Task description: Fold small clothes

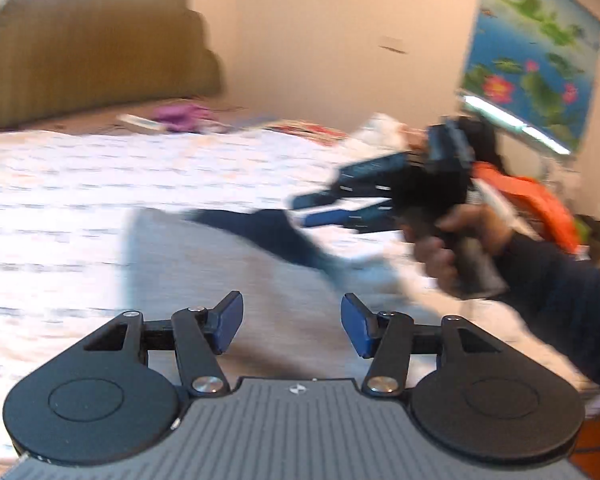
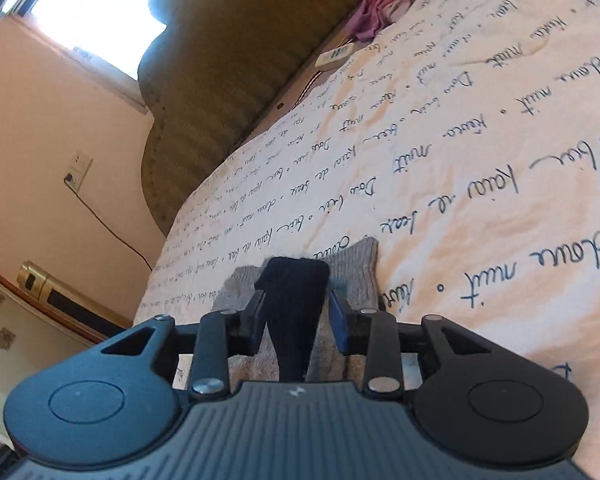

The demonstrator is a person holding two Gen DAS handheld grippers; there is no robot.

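While the bedspread (image 2: 480,152) carries the grey garment (image 2: 360,268), the dark strip (image 2: 296,304) lies on it, between the right gripper's (image 2: 298,320) parted, seemingly slack jaws. The left gripper (image 1: 292,326) gapes empty above the garment. Likely release; next, withdraw cleanly.

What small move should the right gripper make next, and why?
Probably draw the right gripper back off the sock. Its jaws stand apart beside the dark toe, which lies over the grey part on the bedspread, so the fold looks done.
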